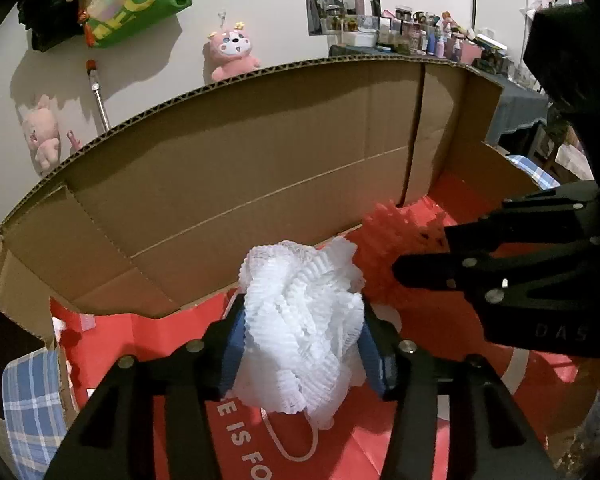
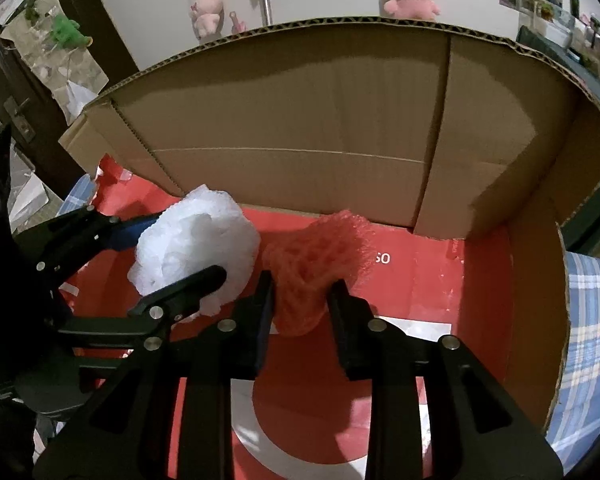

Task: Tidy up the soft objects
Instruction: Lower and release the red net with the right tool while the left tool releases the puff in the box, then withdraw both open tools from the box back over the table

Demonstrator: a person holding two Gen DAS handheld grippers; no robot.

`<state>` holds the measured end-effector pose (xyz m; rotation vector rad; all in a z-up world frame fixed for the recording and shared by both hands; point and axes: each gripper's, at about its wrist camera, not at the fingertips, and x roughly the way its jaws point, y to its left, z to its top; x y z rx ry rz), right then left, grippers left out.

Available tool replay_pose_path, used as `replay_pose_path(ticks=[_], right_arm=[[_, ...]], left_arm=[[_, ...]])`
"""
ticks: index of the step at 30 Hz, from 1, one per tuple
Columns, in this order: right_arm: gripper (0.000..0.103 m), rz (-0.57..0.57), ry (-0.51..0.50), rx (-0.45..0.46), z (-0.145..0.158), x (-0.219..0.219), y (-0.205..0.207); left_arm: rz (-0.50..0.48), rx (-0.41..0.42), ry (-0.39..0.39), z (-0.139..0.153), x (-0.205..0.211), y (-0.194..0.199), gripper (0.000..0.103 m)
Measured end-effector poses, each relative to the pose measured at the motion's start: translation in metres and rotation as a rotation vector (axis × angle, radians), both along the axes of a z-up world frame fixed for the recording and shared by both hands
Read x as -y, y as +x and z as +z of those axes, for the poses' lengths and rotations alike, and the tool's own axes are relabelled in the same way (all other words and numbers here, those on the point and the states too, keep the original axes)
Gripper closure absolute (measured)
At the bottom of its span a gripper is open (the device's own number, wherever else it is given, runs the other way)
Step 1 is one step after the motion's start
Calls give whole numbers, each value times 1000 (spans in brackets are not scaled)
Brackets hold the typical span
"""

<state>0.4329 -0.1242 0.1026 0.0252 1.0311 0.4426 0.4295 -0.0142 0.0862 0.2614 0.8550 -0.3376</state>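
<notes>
My left gripper [image 1: 302,324] is shut on a white foam mesh ball [image 1: 300,328] and holds it over the red floor of an open cardboard box [image 1: 260,152]. My right gripper [image 2: 302,292] is shut on a red foam mesh ball [image 2: 316,264] inside the same box [image 2: 300,120], just right of the white ball [image 2: 196,240]. In the left wrist view the red ball [image 1: 396,244] and right gripper [image 1: 408,268] sit to the right. In the right wrist view the left gripper [image 2: 184,248] comes in from the left.
The box's tall brown back wall stands close ahead, with a side wall [image 2: 536,280] on the right. Blue plaid cloth [image 2: 588,340] lies under the box. Pink plush toys [image 1: 232,56] hang on the wall behind. A cluttered shelf [image 1: 420,36] is at the far right.
</notes>
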Motion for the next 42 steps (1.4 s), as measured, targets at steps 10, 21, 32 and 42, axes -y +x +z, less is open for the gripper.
replay_pose_path(ticks=[10, 21, 32, 42], right_arm=[[45, -34, -31, -15, 2, 3, 1], [42, -72, -81, 47, 29, 7, -20], [30, -72, -50, 234, 113, 20, -115], [16, -58, -35, 505, 177, 34, -259]], left_arm=[[-6, 7, 13, 2, 0, 1, 39], [41, 53, 0, 18, -9, -17, 15], [104, 196, -125, 85, -24, -101, 2], [98, 415, -223, 156, -25, -233, 0]])
